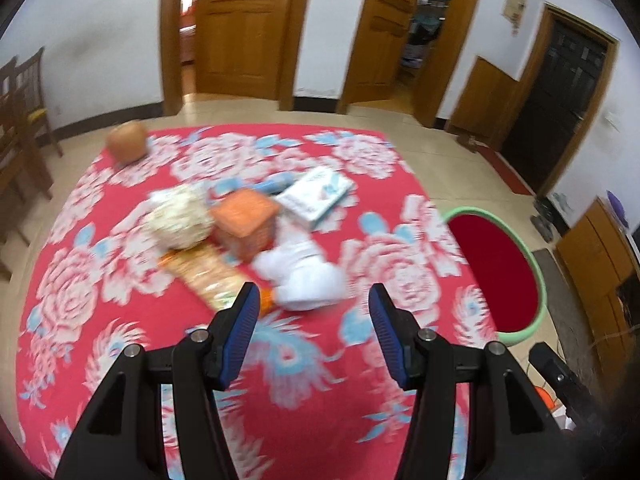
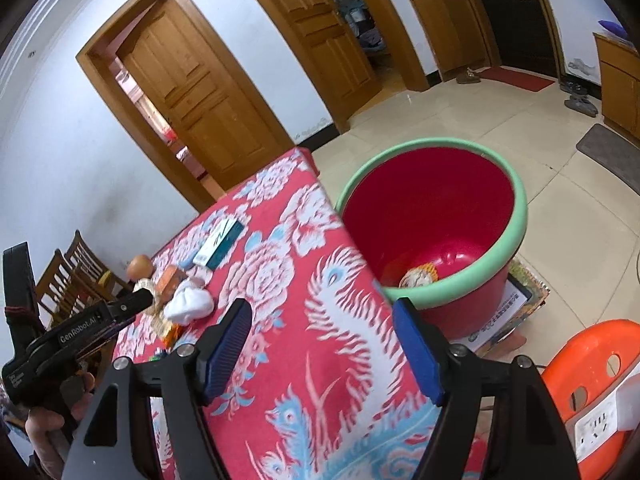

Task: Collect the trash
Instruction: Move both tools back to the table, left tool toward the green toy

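left gripper [image 1: 312, 304] fingers spread, empty | right gripper [image 2: 322, 322] fingers spread, empty | trash pile [image 1: 240, 236] on tabletop [image 1: 120, 340] just ahead of left fingers | risk: white wad [image 1: 304, 276] squashes, slips; bucket [image 2: 520, 220] off tabletop edge, drop could miss

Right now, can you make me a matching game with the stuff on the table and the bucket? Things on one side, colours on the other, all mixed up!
Things:
1. crumpled tissue
2. small box
3. bucket rim
4. tablecloth

Colours:
a. red with pink and blue flowers
b. white
c. green
d. orange

Pairs: 1-b, 2-d, 3-c, 4-a
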`<state>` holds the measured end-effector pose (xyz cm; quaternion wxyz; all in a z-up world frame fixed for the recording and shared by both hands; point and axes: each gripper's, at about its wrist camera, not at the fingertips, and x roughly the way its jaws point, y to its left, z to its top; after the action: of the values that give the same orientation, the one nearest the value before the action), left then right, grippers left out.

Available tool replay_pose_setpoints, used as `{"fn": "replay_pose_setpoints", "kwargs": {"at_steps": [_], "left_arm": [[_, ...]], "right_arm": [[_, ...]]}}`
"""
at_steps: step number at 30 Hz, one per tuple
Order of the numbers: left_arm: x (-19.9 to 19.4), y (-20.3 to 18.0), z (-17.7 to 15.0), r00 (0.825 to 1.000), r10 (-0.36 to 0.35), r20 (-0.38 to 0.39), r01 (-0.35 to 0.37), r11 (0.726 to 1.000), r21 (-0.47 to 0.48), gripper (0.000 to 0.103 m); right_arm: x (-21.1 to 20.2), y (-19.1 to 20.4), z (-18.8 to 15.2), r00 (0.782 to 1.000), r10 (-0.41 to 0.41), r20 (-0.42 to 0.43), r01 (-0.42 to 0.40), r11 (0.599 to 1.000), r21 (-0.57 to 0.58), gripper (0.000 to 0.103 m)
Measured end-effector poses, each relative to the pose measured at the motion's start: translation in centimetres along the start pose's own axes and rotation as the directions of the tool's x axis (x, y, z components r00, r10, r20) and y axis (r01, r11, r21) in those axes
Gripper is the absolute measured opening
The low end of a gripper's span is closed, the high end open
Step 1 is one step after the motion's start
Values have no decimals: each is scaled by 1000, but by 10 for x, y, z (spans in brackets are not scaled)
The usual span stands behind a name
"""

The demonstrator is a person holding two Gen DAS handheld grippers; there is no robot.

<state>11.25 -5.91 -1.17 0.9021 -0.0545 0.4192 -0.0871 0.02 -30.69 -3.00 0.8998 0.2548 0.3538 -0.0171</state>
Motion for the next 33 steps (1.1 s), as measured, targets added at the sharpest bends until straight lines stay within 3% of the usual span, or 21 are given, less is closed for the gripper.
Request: {"fn": "replay_pose_setpoints", "kwargs": {"at_steps": [9,19,24,29,33], "left_arm": [[8,49,-21,995,77,-60,-80,996,-38,57],[18,63,-37,991,110,-78,-112,994,-21,56],[25,62,-46,992,65,-107,-68,997,-23,42],[31,65,-52,991,74,-108,-79,996,-34,40],[32,69,-54,991,93,-91,-97,995,-35,27]], "right_arm": [[13,18,-13,999,8,-45,-10,999,-33,77],[16,30,-18,998,7,-67,-11,998,-62,77],[16,39,-22,997,11,-75,-18,996,-88,77],[14,48,-23,997,15,-72,-23,994,-109,77],[13,53,-26,997,17,-76,-26,992,-124,78]]}}
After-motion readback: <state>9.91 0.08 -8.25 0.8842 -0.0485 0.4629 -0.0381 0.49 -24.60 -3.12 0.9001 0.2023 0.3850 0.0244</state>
